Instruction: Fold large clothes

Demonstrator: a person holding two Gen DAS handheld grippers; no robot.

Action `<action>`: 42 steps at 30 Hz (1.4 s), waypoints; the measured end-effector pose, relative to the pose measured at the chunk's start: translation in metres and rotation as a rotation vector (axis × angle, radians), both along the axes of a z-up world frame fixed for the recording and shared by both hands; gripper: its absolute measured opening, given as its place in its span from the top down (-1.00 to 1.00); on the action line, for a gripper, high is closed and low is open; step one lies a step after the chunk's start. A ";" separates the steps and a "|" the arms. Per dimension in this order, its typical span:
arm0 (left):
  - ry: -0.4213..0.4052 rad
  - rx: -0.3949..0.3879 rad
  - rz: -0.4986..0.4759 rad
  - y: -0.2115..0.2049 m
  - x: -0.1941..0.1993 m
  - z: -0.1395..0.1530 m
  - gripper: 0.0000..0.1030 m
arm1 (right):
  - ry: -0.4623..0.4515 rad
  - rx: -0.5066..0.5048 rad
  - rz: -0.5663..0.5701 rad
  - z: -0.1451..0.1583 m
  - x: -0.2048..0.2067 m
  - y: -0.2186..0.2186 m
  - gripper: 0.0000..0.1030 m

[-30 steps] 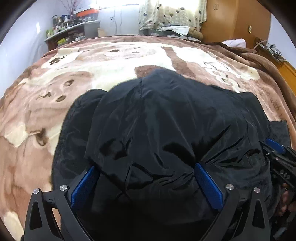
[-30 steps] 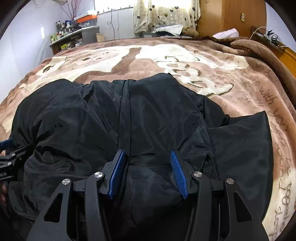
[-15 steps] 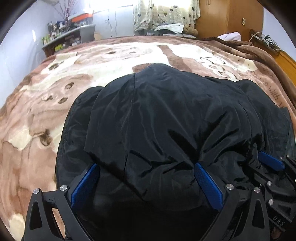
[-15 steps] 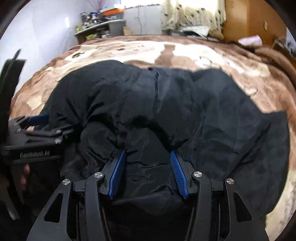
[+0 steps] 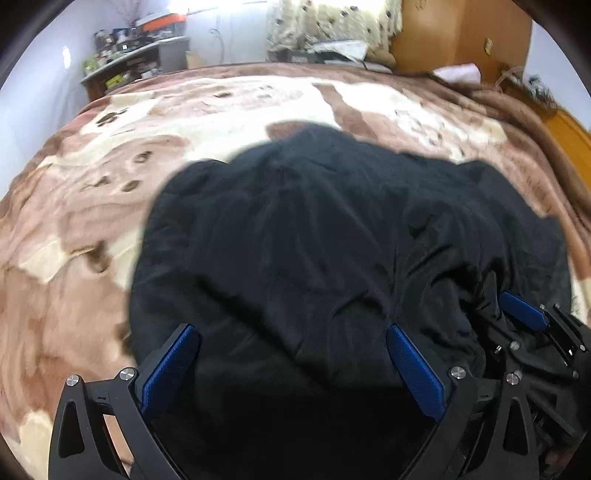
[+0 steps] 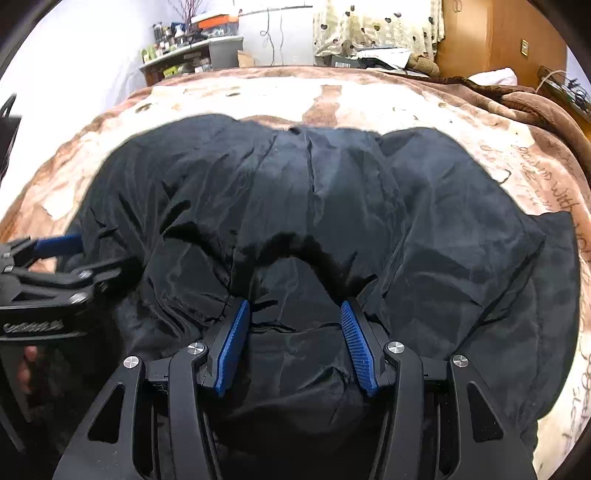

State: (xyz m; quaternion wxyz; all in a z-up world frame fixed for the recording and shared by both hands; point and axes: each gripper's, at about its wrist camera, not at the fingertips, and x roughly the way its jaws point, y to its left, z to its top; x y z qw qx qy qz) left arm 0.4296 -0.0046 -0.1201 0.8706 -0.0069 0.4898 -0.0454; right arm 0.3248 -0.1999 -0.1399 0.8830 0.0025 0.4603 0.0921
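On the blanket-covered bed [image 6: 424, 99] a black jacket [image 6: 332, 206] was bunched, only partly folded. Its near edge was pinched by the right gripper [image 6: 293, 332]; the left gripper [image 5: 295, 365] was spread over it.

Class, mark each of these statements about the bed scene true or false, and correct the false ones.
1. The black garment lies on a brown and cream blanket. True.
2. The garment is bright red. False: it is black.
3. The right gripper has black fabric bunched between its blue pads. True.
4. The left gripper is far from the garment, over bare blanket. False: it is at the garment's near edge, with black fabric between its fingers.
5. A wooden wardrobe stands beyond the bed. True.
6. The garment hangs on a hanger. False: it lies spread on the bed.
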 end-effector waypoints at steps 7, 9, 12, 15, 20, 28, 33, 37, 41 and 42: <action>-0.036 -0.030 0.009 0.039 -0.055 0.051 -1.00 | -0.075 0.105 -0.086 0.056 -0.051 -0.026 -0.02; -0.026 -0.043 0.009 0.050 -0.070 0.060 -1.00 | -0.106 0.111 -0.072 0.072 -0.076 -0.033 -0.02; -0.040 -0.027 0.014 0.072 -0.104 0.078 -1.00 | -0.135 0.107 -0.070 0.093 -0.116 -0.047 -0.02; -0.041 -0.024 0.014 0.093 -0.135 0.090 -1.00 | -0.145 0.114 -0.075 0.109 -0.152 -0.064 -0.02; -0.012 -0.039 0.064 0.130 -0.187 0.101 -1.00 | -0.142 0.126 -0.178 0.122 -0.213 -0.105 -0.05; 0.005 -0.058 0.055 0.148 -0.258 0.100 -1.00 | -0.091 0.098 -0.271 0.112 -0.287 -0.144 -0.10; 0.055 -0.116 0.038 0.144 -0.281 0.073 -1.00 | -0.040 0.118 -0.307 0.092 -0.317 -0.157 -0.12; 0.081 -0.139 0.072 0.140 -0.295 0.050 -1.00 | -0.005 0.112 -0.297 0.076 -0.326 -0.159 -0.17; 0.105 -0.161 0.071 0.135 -0.299 0.034 -1.00 | 0.023 0.134 -0.308 0.059 -0.330 -0.160 -0.31; 0.112 -0.162 0.076 0.134 -0.298 0.031 -1.00 | 0.033 0.140 -0.314 0.054 -0.330 -0.160 -0.36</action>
